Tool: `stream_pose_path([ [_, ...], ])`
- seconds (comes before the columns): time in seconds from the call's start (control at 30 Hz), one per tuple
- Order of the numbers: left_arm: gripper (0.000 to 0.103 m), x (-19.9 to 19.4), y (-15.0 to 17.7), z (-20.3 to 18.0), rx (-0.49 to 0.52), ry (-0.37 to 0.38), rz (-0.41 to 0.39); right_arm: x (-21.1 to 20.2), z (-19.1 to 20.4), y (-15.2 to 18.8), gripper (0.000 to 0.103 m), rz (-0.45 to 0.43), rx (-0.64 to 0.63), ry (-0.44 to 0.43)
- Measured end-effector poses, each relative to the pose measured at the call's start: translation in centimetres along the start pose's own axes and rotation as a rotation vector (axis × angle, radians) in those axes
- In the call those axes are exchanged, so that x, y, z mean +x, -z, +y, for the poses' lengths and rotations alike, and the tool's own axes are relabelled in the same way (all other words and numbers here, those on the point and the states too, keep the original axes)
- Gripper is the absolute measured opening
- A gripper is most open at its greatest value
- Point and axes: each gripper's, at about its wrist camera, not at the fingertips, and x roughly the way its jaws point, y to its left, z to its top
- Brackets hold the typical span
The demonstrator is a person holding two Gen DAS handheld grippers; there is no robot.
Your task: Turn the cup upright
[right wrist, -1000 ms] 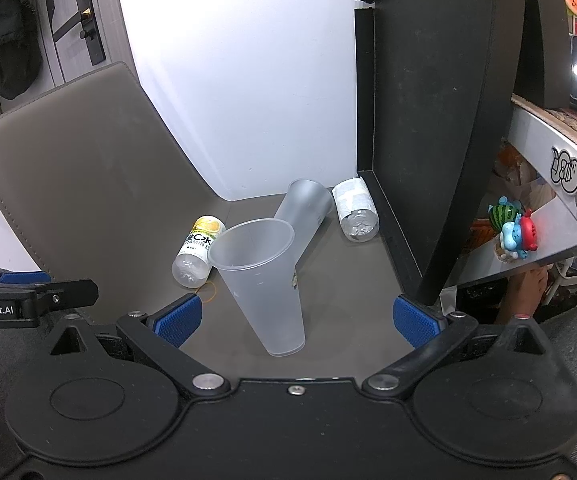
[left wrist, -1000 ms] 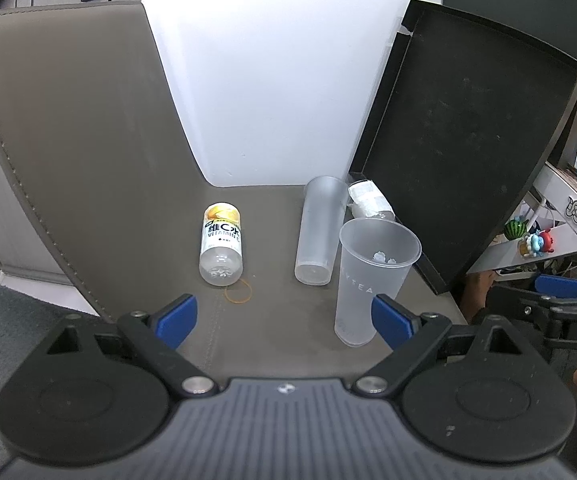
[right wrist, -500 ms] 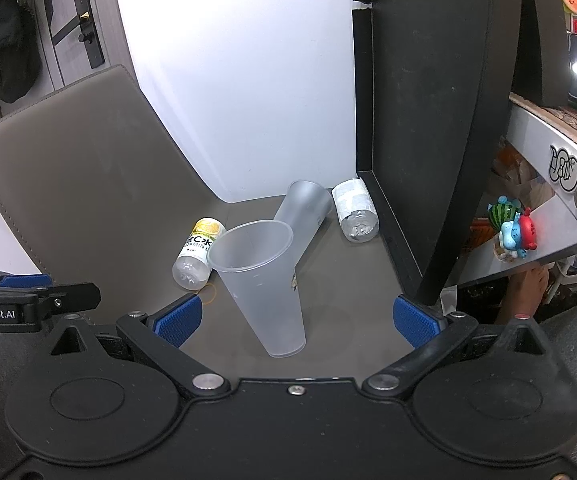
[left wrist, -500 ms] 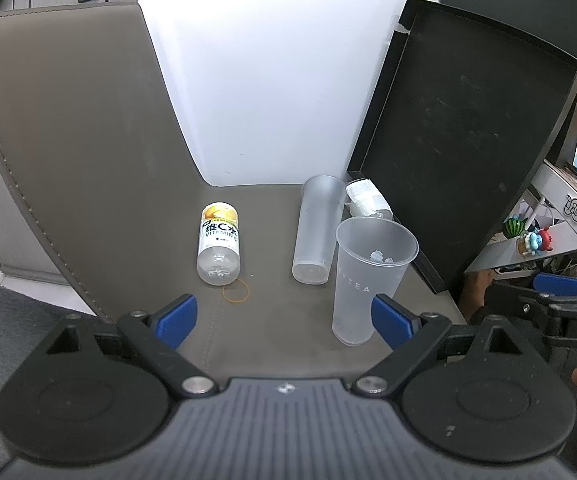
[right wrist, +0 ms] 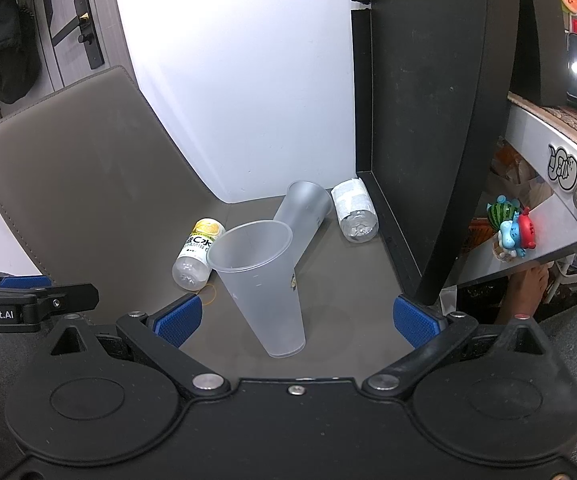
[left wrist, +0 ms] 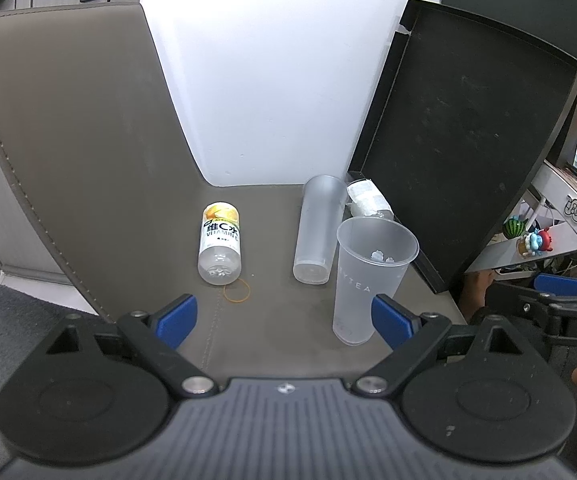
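Note:
A clear plastic cup point(left wrist: 362, 280) stands upright, mouth up, on the brown leather mat point(left wrist: 272, 320); it also shows in the right wrist view point(right wrist: 264, 284). A second frosted cup point(left wrist: 317, 228) lies on its side behind it, seen too in the right wrist view point(right wrist: 302, 214). My left gripper point(left wrist: 284, 320) is open and empty, just in front of the upright cup, with the right pad point(left wrist: 392, 320) beside its base. My right gripper point(right wrist: 296, 320) is open and empty, the upright cup standing between and beyond its pads.
A yellow-labelled vitamin bottle point(left wrist: 220, 244) lies on the mat with a rubber band point(left wrist: 237, 292) by its cap. A white-labelled bottle point(right wrist: 354, 216) lies against a black tray point(right wrist: 420, 120) leaning upright at the right. A shelf with small toys point(right wrist: 508, 228) is further right.
Both grippers have drifted back very slightly. The cups and bottles have not moved.

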Motion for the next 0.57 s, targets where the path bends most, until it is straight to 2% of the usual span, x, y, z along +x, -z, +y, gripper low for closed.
stream_pose_path([
  [0.57,0.093,-0.19,-0.07,-0.16,-0.005,0.003,-0.008,-0.05,-0.04,0.06,0.103,-0.001,0.001,0.001],
])
